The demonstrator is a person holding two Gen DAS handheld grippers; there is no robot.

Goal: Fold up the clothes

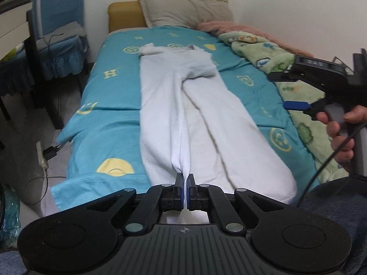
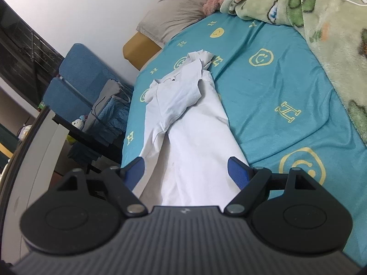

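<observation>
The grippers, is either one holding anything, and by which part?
The left gripper pinches the white shirt by a bunched ridge at its near hem. The right gripper is open, holding nothing.

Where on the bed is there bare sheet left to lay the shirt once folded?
Free: the teal sheet between the white shirt and the bed's chair-side edge, and a strip between the shirt and the green blanket. Crowded: the pillow end and the blanket's side, where the right gripper hovers.

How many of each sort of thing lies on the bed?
Shirts: 1, white
Pillows: 1, grey
Blankets: 2, green and pink
Sheets: 1, blue
Total: 5
</observation>
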